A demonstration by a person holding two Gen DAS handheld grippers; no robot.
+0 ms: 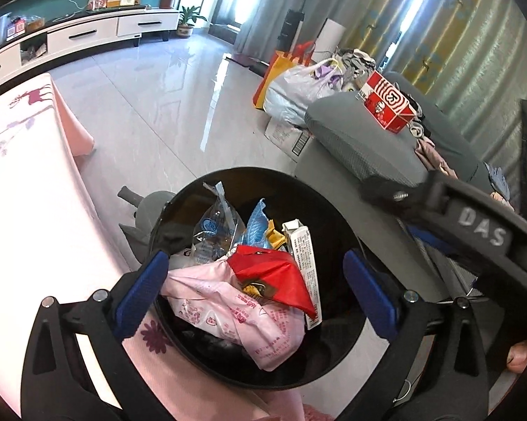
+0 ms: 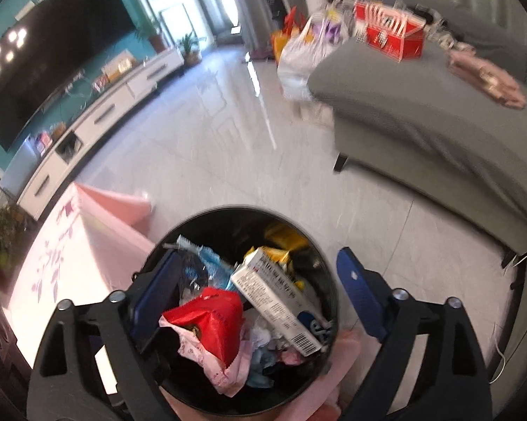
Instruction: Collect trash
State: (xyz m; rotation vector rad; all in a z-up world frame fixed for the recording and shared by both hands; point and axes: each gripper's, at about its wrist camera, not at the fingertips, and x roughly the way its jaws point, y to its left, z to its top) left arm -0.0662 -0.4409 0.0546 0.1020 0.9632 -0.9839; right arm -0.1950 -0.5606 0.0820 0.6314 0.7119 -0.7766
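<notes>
Both grippers over black trash bin (image 1: pixel 337 210) on the floor, just right of pink-clothed table (image 1: pixel 28 175). Left gripper (image 1: pixel 256 291) fingers wide, empty. Right gripper (image 2: pixel 260 298) fingers wide, empty. Bin holds red wrapper (image 1: pixel 277 273), pink bag (image 1: pixel 228 315), white carton (image 2: pixel 277 294).

Heaped wrappers (image 1: pixel 235 308) crowd the bin (image 1: pixel 337 207); floor (image 1: pixel 179 112) clear.

Black bin (image 1: pixel 333 189) heaped with crumpled wrappers (image 1: pixel 228 312)
</notes>
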